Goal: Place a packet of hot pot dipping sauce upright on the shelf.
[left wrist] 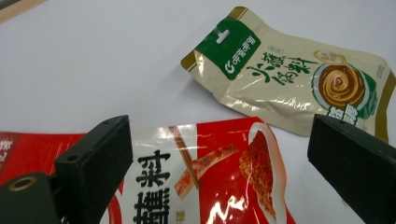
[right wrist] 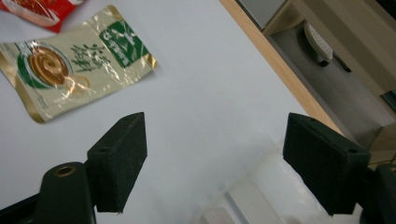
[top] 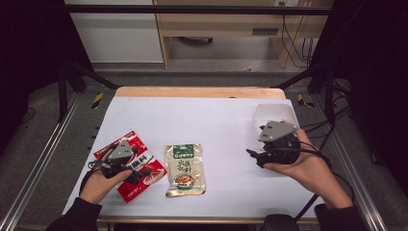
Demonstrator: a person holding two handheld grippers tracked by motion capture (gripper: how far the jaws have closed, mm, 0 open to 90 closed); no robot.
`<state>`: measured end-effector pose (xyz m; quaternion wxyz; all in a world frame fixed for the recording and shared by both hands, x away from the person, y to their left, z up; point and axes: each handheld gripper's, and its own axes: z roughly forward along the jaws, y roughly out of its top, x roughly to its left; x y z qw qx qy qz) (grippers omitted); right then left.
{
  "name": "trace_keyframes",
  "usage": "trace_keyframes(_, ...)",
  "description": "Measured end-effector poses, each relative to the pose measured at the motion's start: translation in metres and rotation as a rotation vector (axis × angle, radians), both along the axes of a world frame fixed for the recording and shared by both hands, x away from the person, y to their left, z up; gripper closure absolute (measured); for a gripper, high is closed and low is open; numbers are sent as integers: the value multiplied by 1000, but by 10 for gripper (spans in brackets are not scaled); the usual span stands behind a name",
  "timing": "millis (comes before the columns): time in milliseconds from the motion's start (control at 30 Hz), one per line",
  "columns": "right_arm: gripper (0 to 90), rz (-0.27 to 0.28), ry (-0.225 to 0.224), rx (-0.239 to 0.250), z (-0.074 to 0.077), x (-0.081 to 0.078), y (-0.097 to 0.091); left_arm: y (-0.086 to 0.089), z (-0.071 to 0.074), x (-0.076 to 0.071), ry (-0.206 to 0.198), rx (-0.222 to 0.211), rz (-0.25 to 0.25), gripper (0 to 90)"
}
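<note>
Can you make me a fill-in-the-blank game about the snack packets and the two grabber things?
1. The left gripper hovers over the ____ packet.
2. The beige packet has a ____ top.
3. Both grippers' jaws are ____.
4. The clear plastic box sits beside the ____ gripper.

Missing words: red; green; open; right

floor (top: 226,77): grey | cabinet (top: 226,24): wooden (open underneath) | surroundings: dark

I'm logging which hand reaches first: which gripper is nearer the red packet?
Left. The left gripper hangs over the red packet; the right gripper is across the table.
</note>
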<state>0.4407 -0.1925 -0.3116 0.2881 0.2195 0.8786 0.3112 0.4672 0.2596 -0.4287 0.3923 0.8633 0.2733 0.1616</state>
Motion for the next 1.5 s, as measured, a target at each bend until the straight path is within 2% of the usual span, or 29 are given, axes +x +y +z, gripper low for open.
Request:
trace_keyframes(67, 209, -7, 10, 34, -12, 1, 19, -8, 5, 4, 0, 16, -12, 65)
trace_keyframes(100, 209, -7, 10, 34, -12, 1, 19, -8, 5, 4, 0, 16, -12, 65)
trace_keyframes(133, 208, -11, 8, 55, -17, 2, 24, -11, 7, 7, 0, 20, -18, 65)
trace_keyframes(200, 197, -5, 14, 81, -32, 3, 39, -18, 9, 12, 1, 35, -29, 62)
trace_keyframes(300, 181, -1, 36, 78, -50, 3, 55, -27, 11, 18, -2, 58, -39, 61)
trace_keyframes(367, 179, 10, 42, 81, -56, 3, 60, -29, 11, 19, -4, 59, -41, 61)
trace_keyframes(400, 185, 17, 59, 104, -68, 1, 70, -34, 12, 23, -5, 69, -50, 62)
trace_keyframes(467, 185, 17, 63, 109, -72, 0, 74, -37, 11, 25, -3, 74, -54, 65)
trace_keyframes(500, 197, 18, 67, 114, -82, -2, 82, -42, 11, 28, -1, 88, -61, 67)
trace_keyframes(567, 206, 25, 74, 117, -93, -5, 91, -44, 10, 29, -1, 95, -63, 73)
trace_keyframes(600, 206, 25, 74, 117, -93, -5, 91, -46, 9, 31, -1, 106, -64, 79)
trace_keyframes(667, 224, 32, 72, 111, -107, -7, 102, -51, 7, 35, 9, 124, -79, 89)
trace_keyframes(700, 224, 32, 72, 111, -107, -7, 102, -53, 5, 37, 10, 134, -82, 89)
trace_keyframes(733, 229, 30, 75, 121, -111, -7, 105, -55, 4, 40, 14, 147, -86, 91)
trace_keyframes(767, 242, 26, 72, 158, -118, -7, 109, -57, 2, 42, 20, 149, -87, 110)
trace_keyframes(867, 249, 15, 76, 185, -124, -7, 111, -61, -3, 48, 37, 169, -92, 125)
trace_keyframes(933, 251, 4, 75, 193, -129, -8, 111, -62, -7, 53, 57, 167, -93, 143)
trace_keyframes(967, 257, -4, 68, 188, -133, -11, 111, -63, -8, 54, 60, 173, -91, 160)
trace_keyframes(1167, 258, -3, 85, 171, -142, -14, 112, -64, -18, 67, 103, 134, -72, 189)
trace_keyframes(1267, 259, -1, 87, 168, -143, -14, 114, -64, -20, 73, 113, 145, -58, 211)
trace_keyframes(1333, 259, 2, 86, 165, -144, -14, 114, -63, -24, 76, 130, 138, -56, 224)
trace_keyframes(1400, 259, 3, 89, 158, -144, -14, 114, -64, -27, 79, 157, 129, -69, 226)
trace_keyframes(1500, 259, 4, 92, 155, -145, -14, 114, -67, -31, 80, 173, 143, -76, 228)
